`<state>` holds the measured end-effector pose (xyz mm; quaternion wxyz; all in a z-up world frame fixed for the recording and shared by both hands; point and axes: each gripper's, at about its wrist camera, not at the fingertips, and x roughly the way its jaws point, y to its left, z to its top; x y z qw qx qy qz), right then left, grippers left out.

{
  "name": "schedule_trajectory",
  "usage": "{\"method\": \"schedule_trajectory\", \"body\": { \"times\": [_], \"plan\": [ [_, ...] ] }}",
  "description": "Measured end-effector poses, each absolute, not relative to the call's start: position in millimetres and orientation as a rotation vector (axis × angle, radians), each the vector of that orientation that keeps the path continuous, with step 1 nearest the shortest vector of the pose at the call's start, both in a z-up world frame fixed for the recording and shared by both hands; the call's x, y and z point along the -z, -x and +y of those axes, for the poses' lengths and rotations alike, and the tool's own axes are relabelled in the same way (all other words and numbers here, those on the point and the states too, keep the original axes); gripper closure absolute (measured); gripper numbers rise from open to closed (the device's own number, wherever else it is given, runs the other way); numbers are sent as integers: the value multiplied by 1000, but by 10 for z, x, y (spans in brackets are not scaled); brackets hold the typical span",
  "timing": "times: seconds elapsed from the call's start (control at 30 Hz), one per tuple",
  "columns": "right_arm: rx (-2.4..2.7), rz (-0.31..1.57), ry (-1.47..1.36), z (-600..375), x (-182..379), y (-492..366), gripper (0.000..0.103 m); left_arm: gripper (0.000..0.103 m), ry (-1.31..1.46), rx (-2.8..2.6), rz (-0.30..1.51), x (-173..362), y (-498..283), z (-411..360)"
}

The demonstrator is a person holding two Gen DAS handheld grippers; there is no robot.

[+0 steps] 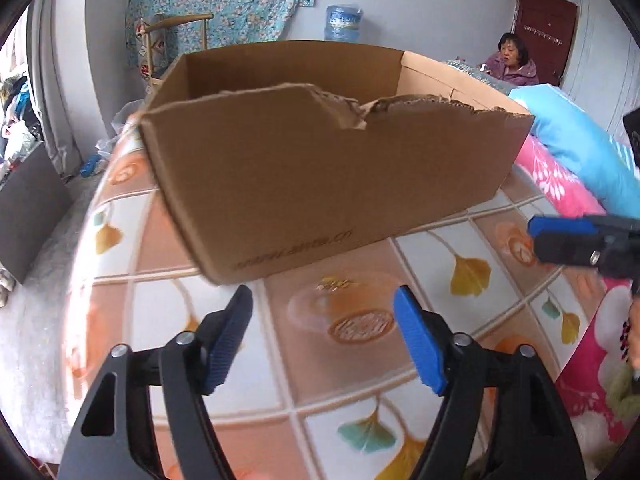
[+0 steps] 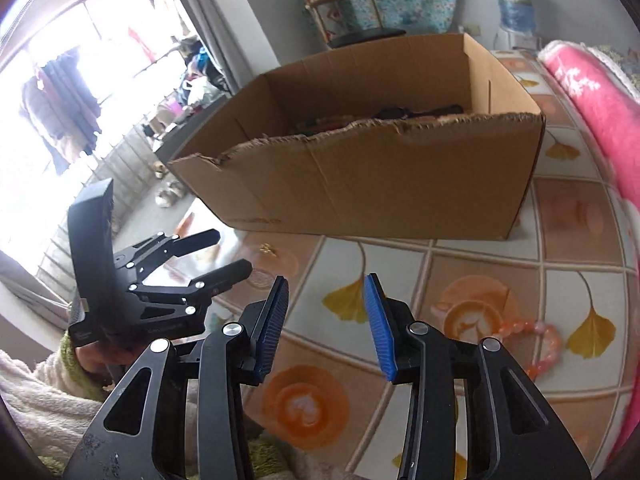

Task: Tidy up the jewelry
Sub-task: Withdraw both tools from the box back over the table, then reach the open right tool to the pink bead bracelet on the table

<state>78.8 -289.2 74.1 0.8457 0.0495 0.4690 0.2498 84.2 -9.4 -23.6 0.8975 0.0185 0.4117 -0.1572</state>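
The left gripper [image 1: 324, 312] has black angular arms with triangular cut-outs, joined by round silver screws, and its fingers [image 1: 418, 344] are lined with ribbed blue pads. The right gripper [image 2: 326, 312] is built alike: black linkages, silver pivot screws, and blue ridged pads on its fingers [image 2: 380, 330], with pale scuffs on the lower left arm. In the right wrist view, the left gripper's body is a curved black housing with faint white lettering near its base. Below that housing, the person's sleeve [image 2: 44, 392] is fluffy cream-white fleece with an olive-green knitted cuff.
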Motion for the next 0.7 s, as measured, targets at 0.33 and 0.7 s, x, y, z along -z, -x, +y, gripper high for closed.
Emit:
{"method": "schedule_trajectory", "body": {
  "times": [0.33,0.7],
  "plan": [
    [-500,1027,-142,-3008,-588,-887,67,66,-87,322,865,372,-1029,-237],
    [-457,1019,-171,-3156,-578,-956,69,92,-205,305,850,380,-980,-398]
  ]
}}
